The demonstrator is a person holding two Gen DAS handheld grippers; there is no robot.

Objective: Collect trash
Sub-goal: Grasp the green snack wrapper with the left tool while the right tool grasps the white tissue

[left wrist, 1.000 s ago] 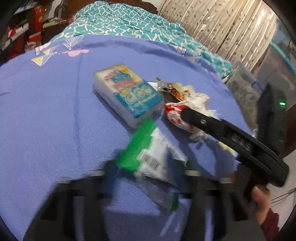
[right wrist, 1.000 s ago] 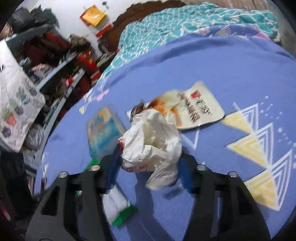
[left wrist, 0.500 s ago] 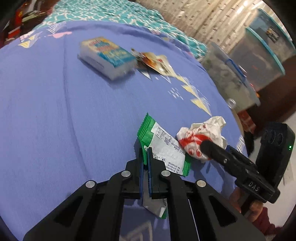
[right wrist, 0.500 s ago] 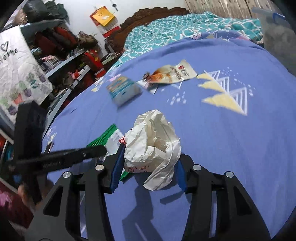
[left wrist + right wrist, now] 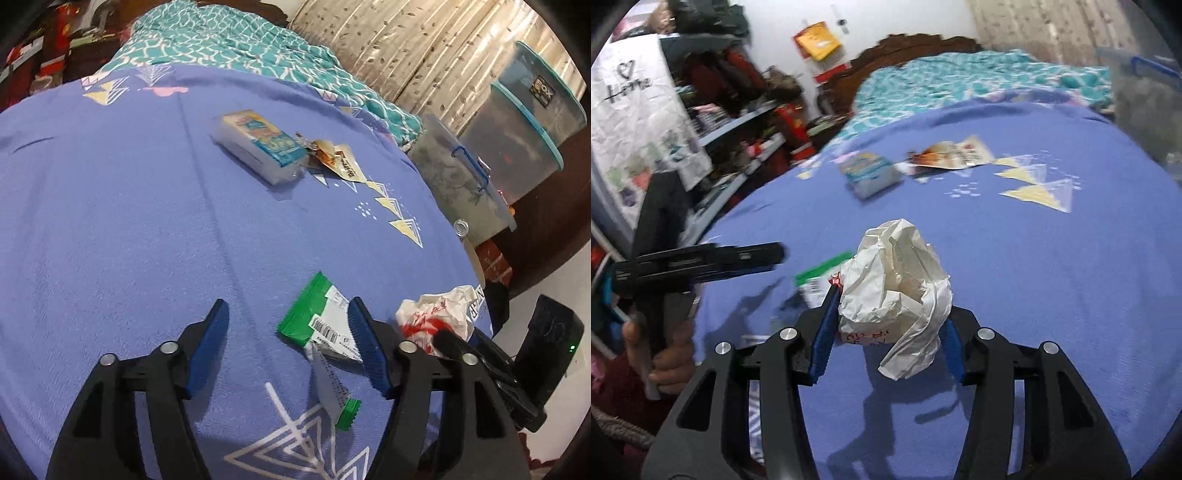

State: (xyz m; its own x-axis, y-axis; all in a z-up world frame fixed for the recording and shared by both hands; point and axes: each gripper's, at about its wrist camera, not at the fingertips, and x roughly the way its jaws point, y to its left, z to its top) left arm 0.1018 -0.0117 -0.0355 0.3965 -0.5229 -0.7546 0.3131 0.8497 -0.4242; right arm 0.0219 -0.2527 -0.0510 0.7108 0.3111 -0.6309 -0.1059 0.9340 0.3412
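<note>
Resting on the purple bedspread (image 5: 110, 221), a green-and-white wrapper (image 5: 317, 325) lies below the left gripper (image 5: 288, 343), whose jaws have just opened wide. The right gripper (image 5: 886, 332), angled downward, clamps crumpled white paper (image 5: 897, 284).

1. The left gripper (image 5: 288, 347) points down at the bed; its jaws have just been opening and press nothing.
2. The right gripper (image 5: 888, 332) is clamped on crumpled paper (image 5: 897, 284).
3. A hand (image 5: 665, 354) holds the left gripper's handle.
</note>
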